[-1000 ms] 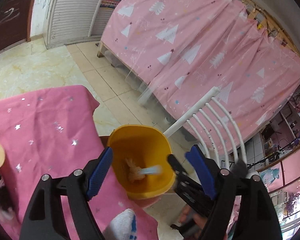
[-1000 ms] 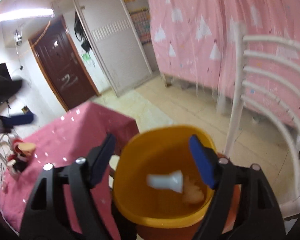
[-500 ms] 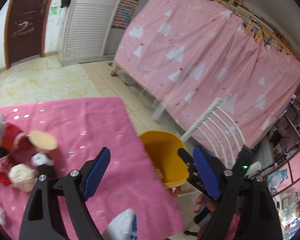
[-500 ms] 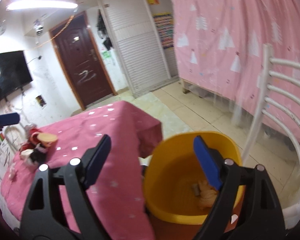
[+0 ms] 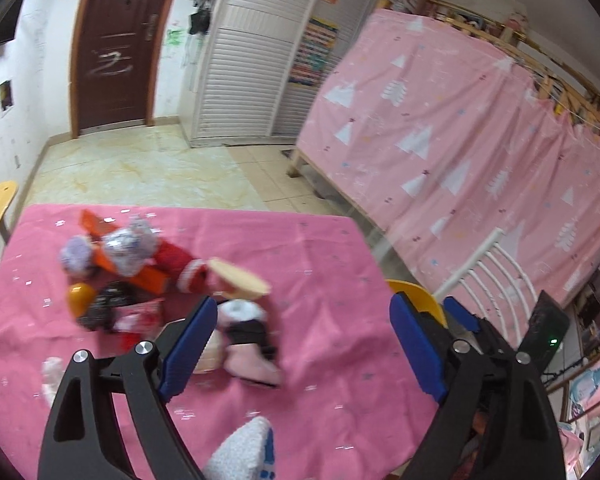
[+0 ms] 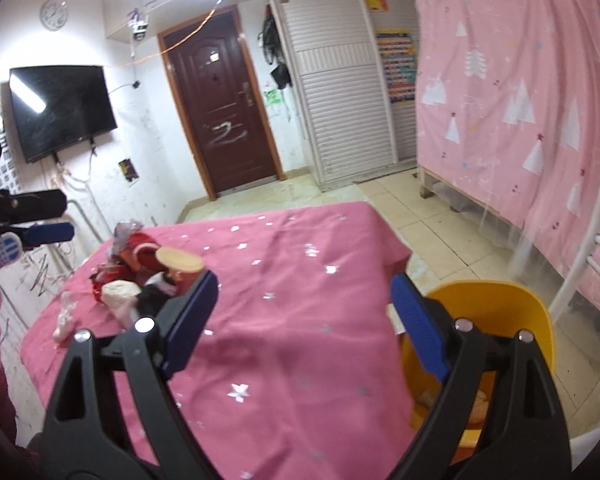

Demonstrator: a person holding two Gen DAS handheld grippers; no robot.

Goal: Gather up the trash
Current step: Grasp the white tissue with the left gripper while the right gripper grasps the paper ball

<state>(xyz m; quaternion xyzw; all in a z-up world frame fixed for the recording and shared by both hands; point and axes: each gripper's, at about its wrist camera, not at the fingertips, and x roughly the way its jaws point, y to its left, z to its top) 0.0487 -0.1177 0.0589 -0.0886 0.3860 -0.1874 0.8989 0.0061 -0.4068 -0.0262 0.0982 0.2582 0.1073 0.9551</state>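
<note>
Left wrist view: we see the left gripper (image 5: 300, 344) nearest the lens, its blue-padded fingers (image 5: 188, 344) spread wide and opening further, with nothing pinched between them. A white-and-blue gloved fingertip (image 5: 248, 452) shows at the bottom edge. Below the fingers lies the surface, covered with a pink star-print cloth (image 5: 324, 288).

Just past the left finger we find the trash pile (image 5: 140, 276): a pink item, a black-and-white item, a tan round lid (image 5: 240, 280), a red sleeve-like piece, an orange box, an orange ball, dark wrappers and crumpled silvery plastic. The items touch or overlap; blur prevents finer identification. A small pale scrap (image 5: 50, 372) lies apart, near the left edge of the cloth.

Beyond the right finger we see a slice of the yellow bin (image 5: 414, 296) past the far right corner of the surface, with the white chair (image 5: 492, 268) next to it.

Right wrist view: the right gripper (image 6: 304, 320) has its fingers spread, holding nothing. The yellow bin (image 6: 512, 312) stands on the floor just beside the right edge of the surface, with pale scraps in its bottom. The trash pile (image 6: 140, 276) sits at the far left of the cloth. Further back we note the left gripper (image 6: 40, 232) at the left edge, then the brown door (image 6: 224, 104), the wall television (image 6: 60, 108) and the pink curtain (image 6: 520, 80).
</note>
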